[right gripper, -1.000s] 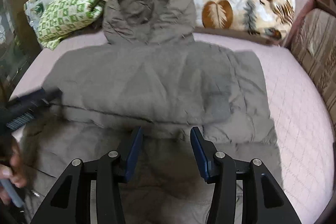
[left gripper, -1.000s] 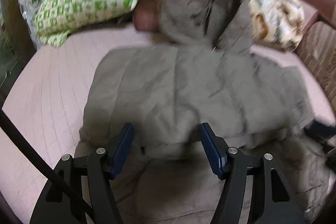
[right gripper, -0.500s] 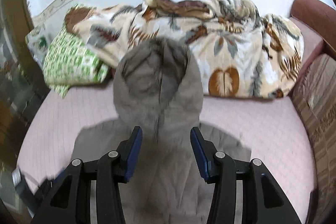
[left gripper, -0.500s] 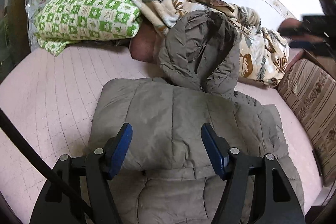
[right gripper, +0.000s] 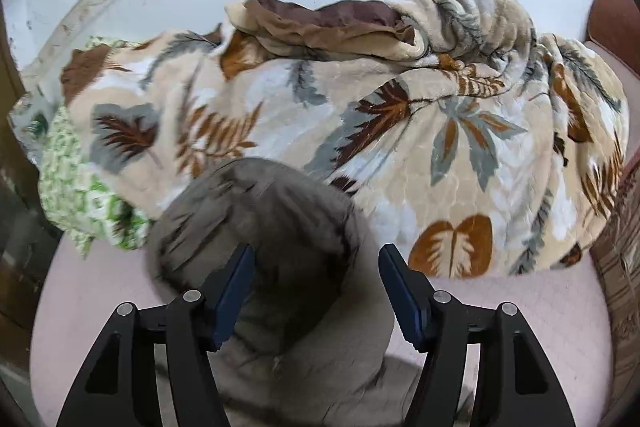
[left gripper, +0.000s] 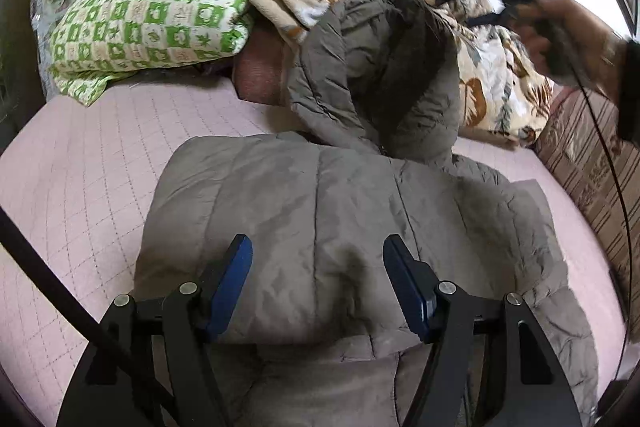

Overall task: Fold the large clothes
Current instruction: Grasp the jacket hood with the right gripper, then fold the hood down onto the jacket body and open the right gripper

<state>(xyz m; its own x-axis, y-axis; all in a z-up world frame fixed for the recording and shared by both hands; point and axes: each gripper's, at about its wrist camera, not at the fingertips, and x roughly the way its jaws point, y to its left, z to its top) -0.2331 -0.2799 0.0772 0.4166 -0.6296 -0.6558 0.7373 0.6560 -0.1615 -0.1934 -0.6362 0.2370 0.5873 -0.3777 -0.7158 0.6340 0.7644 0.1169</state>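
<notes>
Grey jacket (left gripper: pixel 320 211) folded on bed (left gripper: pixel 80 187) – left tool (left gripper: pixel 316 279) released above it. Right tool (right gripper: pixel 314 279) jaws just widened, nothing gripped – hood (right gripper: pixel 264 223) below; only left view shows the right hand (left gripper: pixel 560 35)

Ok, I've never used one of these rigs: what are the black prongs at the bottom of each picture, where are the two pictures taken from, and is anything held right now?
There is no robot arm. A person carries a handheld gripper in each hand, and each has a camera looking along its blue-padded jaws. One picture is from the left gripper, the other from the right gripper; the left view also shows the person's right hand holding its tool. A grey hooded jacket lies partly folded on a pink bed cover. Behind it are a leaf-patterned blanket and a green checked pillow. The right jaws have just been opening above the hood. Both stand open; nothing is held.
</notes>
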